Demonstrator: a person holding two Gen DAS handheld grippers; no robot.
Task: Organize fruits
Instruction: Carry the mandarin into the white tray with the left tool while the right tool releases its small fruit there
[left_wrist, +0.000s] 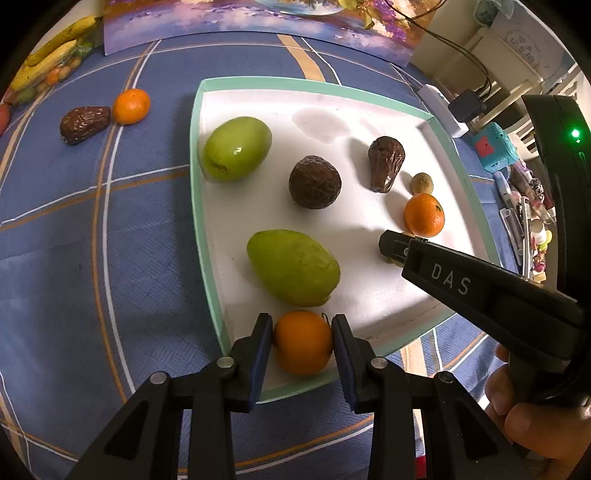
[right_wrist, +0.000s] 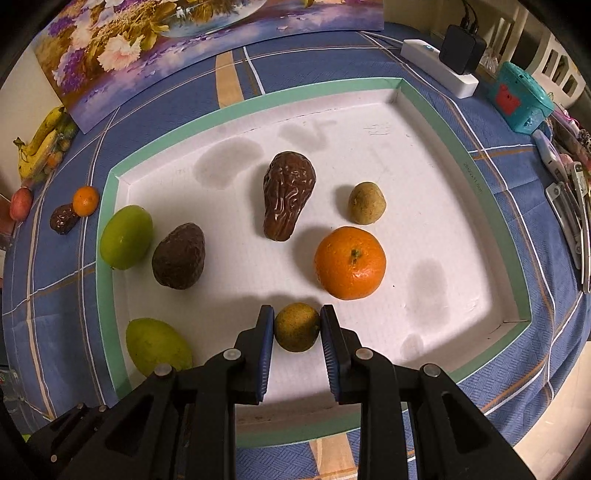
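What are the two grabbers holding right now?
Left gripper: closed on an orange.
Right gripper: closed on a small yellow-brown fruit.

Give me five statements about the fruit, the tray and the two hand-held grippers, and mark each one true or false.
1. The left hand-held gripper is shut on an orange. True.
2. The right hand-held gripper holds a banana. False: it is shut on a small brownish-green fruit.
3. Two large green fruits lie in the tray. True.
4. Every orange is inside the tray. False: one small orange sits on the blue cloth beside a brown wrinkled fruit.
5. The tray's rim is red. False: it is pale green.
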